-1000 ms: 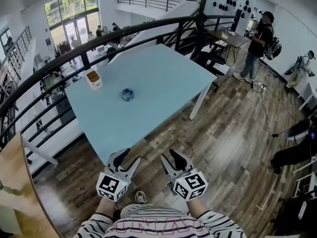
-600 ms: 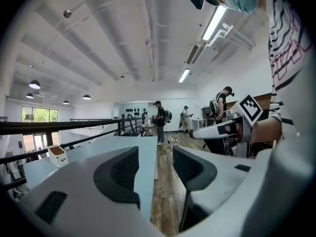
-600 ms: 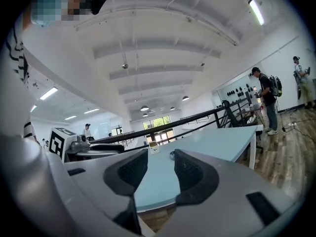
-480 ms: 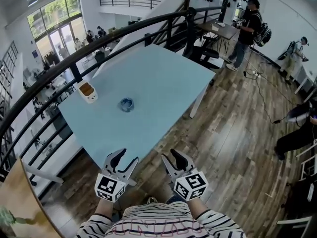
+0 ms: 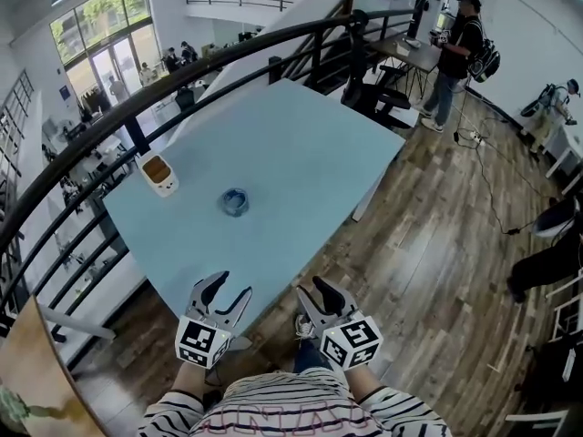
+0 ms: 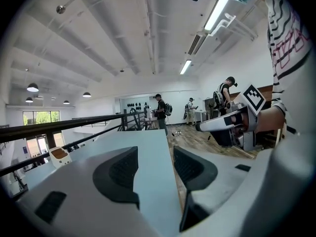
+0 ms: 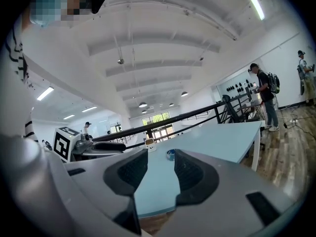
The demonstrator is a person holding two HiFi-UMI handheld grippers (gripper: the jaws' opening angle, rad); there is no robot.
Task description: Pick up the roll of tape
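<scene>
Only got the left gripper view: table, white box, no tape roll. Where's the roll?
Observer: Head view: the roll of tape lies on the blue table, right of the white box and apart from it.
Operator: Right gripper holding anything?
Observer: No. The right gripper view shows the right gripper with jaws apart and nothing between them; the roll sits far off in the gap.
Operator: Either one near it?
Observer: No. Head view: the left gripper, whose empty jaws have just been opening, and the right gripper are both by the table's near corner, well short of the roll.
</scene>
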